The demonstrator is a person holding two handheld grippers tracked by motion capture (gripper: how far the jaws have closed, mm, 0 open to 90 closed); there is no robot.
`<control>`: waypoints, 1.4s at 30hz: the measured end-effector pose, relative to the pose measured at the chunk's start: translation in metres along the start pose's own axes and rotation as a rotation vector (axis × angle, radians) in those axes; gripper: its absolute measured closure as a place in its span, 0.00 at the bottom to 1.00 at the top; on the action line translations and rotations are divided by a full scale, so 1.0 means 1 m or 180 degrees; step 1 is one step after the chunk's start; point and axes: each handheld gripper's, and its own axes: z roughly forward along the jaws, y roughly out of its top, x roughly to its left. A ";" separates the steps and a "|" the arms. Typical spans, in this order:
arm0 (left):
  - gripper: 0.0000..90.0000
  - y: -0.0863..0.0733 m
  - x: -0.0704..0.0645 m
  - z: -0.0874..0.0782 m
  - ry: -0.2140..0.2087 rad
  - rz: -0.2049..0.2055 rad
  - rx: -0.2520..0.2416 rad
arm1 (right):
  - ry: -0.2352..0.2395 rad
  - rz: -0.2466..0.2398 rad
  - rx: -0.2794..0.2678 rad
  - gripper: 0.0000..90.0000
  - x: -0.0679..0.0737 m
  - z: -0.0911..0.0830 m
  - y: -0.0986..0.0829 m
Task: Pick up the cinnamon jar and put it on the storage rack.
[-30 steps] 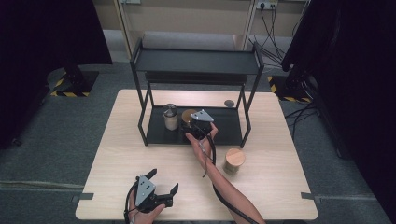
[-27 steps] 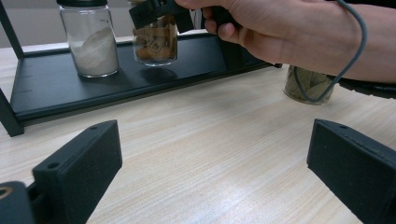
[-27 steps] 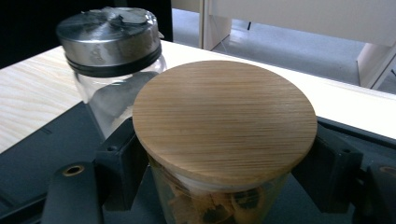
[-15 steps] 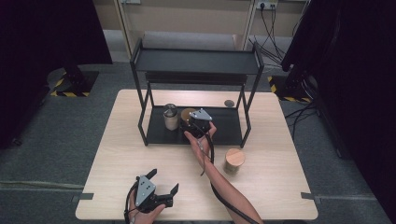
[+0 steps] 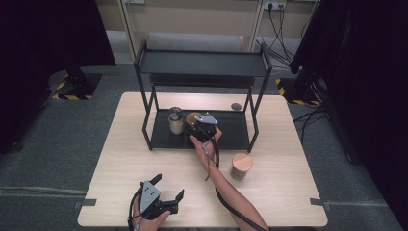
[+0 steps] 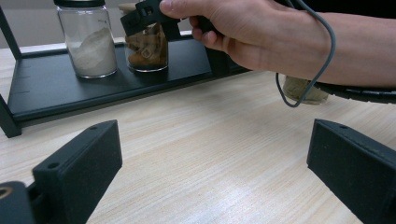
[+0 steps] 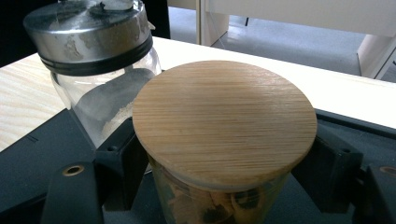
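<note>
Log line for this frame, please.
right gripper: jaws around bamboo-lidded glass jar on black shelf rack | left gripper: open, idle | metal-lidded glass jar: beside

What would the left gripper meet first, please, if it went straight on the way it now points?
Probably the black rack's lower shelf. The left gripper is open over bare table, and that shelf's front edge lies straight ahead, with the wooden-lidded jar standing on it just behind. Depth is hard to judge from here.

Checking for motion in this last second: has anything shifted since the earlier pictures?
Nothing visibly changed. The right gripper stays around the wooden-lidded jar on the rack's lower shelf, and the left gripper stays open near the table edge.
</note>
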 end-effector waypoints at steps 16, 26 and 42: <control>0.03 0.000 -0.001 0.000 0.0007 0.0013 -0.0011 | -0.0027 0.0082 0.0018 0.09 0.004 -0.006 0.001; 0.03 0.000 -0.001 0.000 0.0011 0.0024 -0.0005 | 0.0016 0.0125 0.0081 0.06 0.003 -0.018 0.008; 0.03 0.000 -0.002 0.000 0.0014 0.0027 -0.0006 | 0.0105 0.0100 0.0019 0.06 -0.001 -0.041 0.013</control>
